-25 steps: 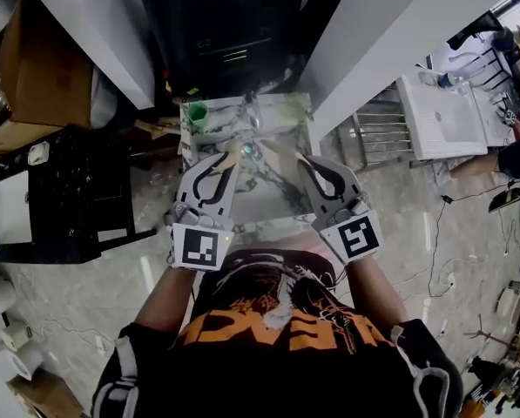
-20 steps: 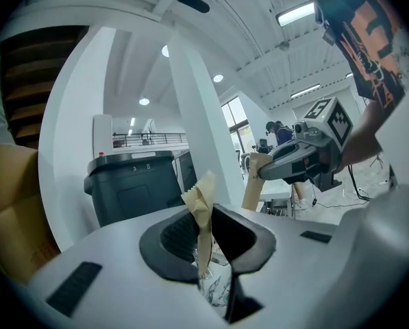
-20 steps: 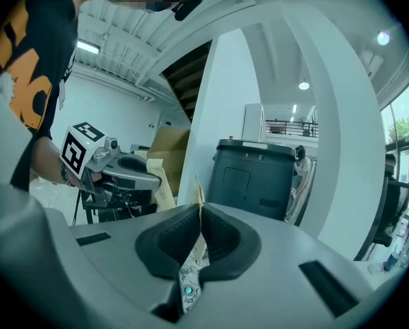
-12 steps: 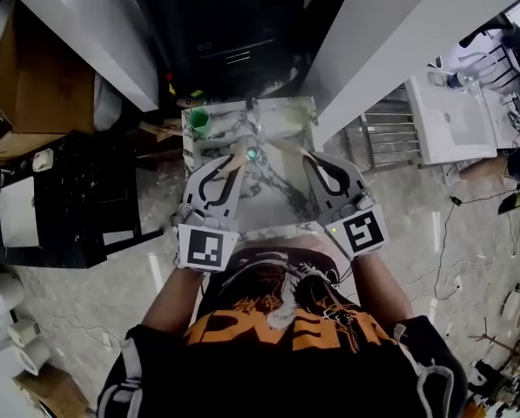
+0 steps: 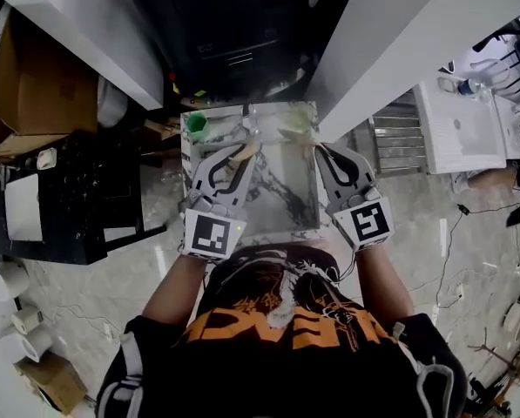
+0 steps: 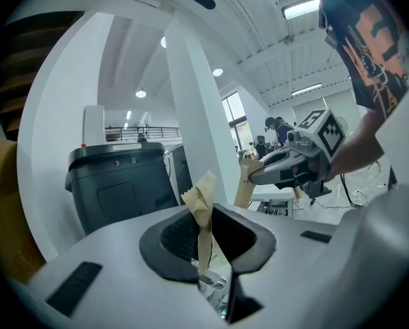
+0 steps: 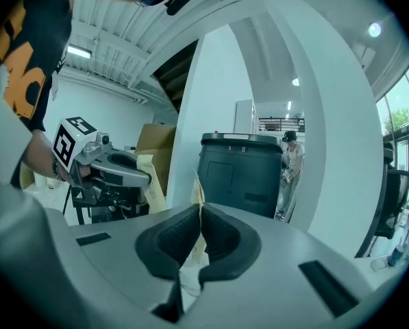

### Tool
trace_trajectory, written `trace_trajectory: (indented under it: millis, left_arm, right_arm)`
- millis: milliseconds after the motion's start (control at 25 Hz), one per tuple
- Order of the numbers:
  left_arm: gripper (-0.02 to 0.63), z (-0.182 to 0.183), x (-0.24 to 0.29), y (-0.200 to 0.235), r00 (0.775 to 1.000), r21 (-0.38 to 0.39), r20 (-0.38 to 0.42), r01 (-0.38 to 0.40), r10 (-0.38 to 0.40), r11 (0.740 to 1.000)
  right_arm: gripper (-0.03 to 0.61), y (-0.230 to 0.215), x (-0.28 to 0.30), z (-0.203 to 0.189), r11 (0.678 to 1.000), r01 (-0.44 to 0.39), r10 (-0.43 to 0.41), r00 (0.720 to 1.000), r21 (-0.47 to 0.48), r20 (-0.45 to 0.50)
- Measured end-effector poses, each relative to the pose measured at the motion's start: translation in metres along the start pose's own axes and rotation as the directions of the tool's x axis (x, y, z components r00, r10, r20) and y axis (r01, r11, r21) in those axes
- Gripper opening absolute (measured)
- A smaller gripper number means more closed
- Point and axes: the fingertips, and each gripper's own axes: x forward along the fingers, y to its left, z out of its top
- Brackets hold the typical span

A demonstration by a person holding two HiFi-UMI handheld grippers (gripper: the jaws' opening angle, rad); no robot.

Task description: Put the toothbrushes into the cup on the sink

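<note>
A green cup (image 5: 196, 124) stands on the far left corner of the marble sink (image 5: 281, 203). My left gripper (image 5: 240, 153) is shut on a strip of tan paper wrapper (image 5: 246, 149), which stands up between its pads (image 6: 203, 208). My right gripper (image 5: 321, 150) is shut on another thin piece of tan wrapper (image 7: 198, 201). Both are raised over the basin, a hand's width apart. In the left gripper view the right gripper (image 6: 259, 173) shows with its paper (image 6: 247, 181). I cannot make out a toothbrush plainly; only a small teal spot (image 6: 221, 312) shows under the left jaws.
A dark bin (image 7: 242, 173) and a white pillar (image 5: 390, 42) stand behind the sink. Left of it are a black cabinet (image 5: 68, 198) and a cardboard box (image 5: 37, 77). A white table (image 5: 455, 129) and a person (image 7: 291, 173) are further off.
The two grippers have drawn apart sideways over the basin. The teal spot that showed between their tips in the head view is no longer seen there.
</note>
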Motion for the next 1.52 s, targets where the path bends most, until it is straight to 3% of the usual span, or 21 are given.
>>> trace_trajectory:
  millis: [360, 560, 840, 1320, 1400, 1520]
  left_arm:
    - [0.072, -0.007, 0.075, -0.005, 0.999, -0.001, -0.014, 0.032, -0.032, 0.999]
    - [0.072, -0.033, 0.104, -0.018, 0.995, 0.009, -0.085, 0.048, -0.047, 0.999]
    - [0.072, -0.055, 0.121, -0.030, 0.988, 0.005, -0.146, 0.056, -0.055, 0.998]
    - [0.072, -0.061, 0.124, -0.025, 0.981, -0.032, -0.187, 0.035, -0.040, 0.999]
    - [0.072, -0.063, 0.120, -0.025, 0.983, -0.024, -0.183, 0.032, -0.035, 0.999]
    - [0.072, -0.062, 0.113, -0.025, 0.984, -0.024, -0.178, 0.024, -0.028, 0.999]
  right_arm:
    - [0.017, -0.068, 0.016, -0.044, 0.999, 0.037, -0.035, 0.998, 0.022, -0.053]
    - [0.017, -0.094, 0.035, -0.077, 0.998, 0.034, -0.029, 0.996, 0.053, -0.086]
    - [0.017, -0.099, 0.067, -0.122, 0.996, -0.028, 0.039, 0.989, 0.081, -0.145]
    - [0.021, -0.092, 0.101, -0.179, 0.991, -0.083, 0.108, 0.958, 0.106, -0.264]
    - [0.050, -0.087, 0.103, -0.184, 0.989, -0.097, 0.126, 0.952, 0.115, -0.278]
    - [0.192, -0.080, 0.104, -0.185, 0.986, -0.105, 0.138, 0.949, 0.130, -0.284]
